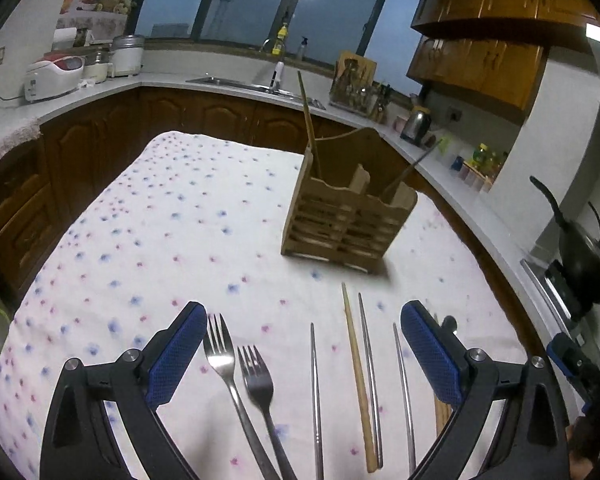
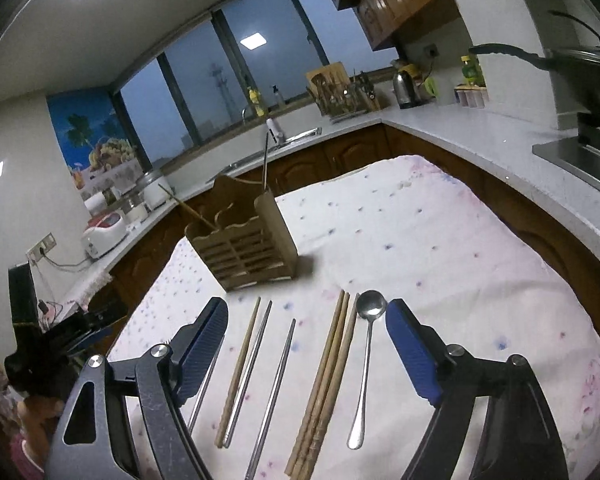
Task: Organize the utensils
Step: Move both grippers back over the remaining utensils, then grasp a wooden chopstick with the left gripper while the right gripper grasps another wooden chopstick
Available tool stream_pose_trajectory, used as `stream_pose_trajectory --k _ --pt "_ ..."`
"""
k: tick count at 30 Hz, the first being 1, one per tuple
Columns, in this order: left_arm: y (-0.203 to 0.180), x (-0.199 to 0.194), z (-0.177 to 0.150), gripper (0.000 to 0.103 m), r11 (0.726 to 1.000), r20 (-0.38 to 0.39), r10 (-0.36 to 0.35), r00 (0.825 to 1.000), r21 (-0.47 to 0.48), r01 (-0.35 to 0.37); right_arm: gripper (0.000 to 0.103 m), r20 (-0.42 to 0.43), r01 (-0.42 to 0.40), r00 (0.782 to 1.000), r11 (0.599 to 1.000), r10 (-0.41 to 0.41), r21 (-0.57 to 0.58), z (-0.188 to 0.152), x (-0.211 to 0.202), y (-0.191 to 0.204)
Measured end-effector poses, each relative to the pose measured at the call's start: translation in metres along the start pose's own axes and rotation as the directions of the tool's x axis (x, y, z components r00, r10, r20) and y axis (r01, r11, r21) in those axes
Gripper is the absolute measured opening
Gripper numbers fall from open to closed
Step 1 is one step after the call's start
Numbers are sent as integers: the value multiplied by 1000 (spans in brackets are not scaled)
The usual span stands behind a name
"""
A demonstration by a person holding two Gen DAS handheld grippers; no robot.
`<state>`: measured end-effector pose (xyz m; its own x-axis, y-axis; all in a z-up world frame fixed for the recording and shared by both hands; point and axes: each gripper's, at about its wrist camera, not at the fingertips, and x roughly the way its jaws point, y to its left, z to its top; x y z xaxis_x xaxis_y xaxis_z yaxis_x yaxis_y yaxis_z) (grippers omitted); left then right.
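A slatted wooden utensil holder [image 1: 346,220] [image 2: 248,246] stands on the flowered tablecloth with a wooden chopstick and a metal one leaning in it. In the left wrist view, two forks [image 1: 236,380], metal chopsticks [image 1: 316,392] and a wooden chopstick [image 1: 358,376] lie flat between the wide-apart fingers of my left gripper [image 1: 304,344], which is open and holds nothing. In the right wrist view, my right gripper [image 2: 306,334] is open above a wooden chopstick [image 2: 240,368], metal chopsticks [image 2: 276,384], a bundle of wooden chopsticks [image 2: 324,380] and a metal spoon [image 2: 366,360]. Neither gripper touches a utensil.
The table [image 1: 160,220] is ringed by a kitchen counter [image 2: 480,136] with a sink, rice cookers, a kettle and a knife rack. A black pan [image 1: 584,252] sits on the stove at the right. Bare cloth lies left of the holder.
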<state>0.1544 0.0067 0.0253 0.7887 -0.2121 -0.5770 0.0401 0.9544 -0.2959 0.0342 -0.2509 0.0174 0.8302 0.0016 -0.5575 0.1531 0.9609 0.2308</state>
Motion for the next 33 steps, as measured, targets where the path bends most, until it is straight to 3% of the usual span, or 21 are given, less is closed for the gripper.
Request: stream_pose_trajectory --k 5,8,10,11,19,24,33 --pt "-6 5 0 98 1000 -23 6 1000 12 -6 78 -42 9 999 1000 -9 -9 -5 11 1" --pt "-8 10 1 98 1000 -31 10 999 18 -9 53 -97 34 995 999 -36 -17 -10 25 -1" --pt "-9 16 2 98 1000 -41 13 999 20 -12 26 -137 37 990 999 -38 -14 -14 36 -4" --pt "-10 18 2 98 1000 -47 12 999 20 -11 23 -151 35 988 999 -36 -9 -15 40 -5" --pt "-26 59 9 95 996 -142 34 989 90 -21 18 -274 43 961 999 -42 -4 -16 87 -13" --pt "-36 99 20 76 992 -229 44 972 127 -15 11 -323 62 944 998 -65 -20 -14 115 -16" --pt "-39 155 38 68 990 -304 55 951 142 -12 10 -382 47 922 998 -61 -47 -11 148 -12"
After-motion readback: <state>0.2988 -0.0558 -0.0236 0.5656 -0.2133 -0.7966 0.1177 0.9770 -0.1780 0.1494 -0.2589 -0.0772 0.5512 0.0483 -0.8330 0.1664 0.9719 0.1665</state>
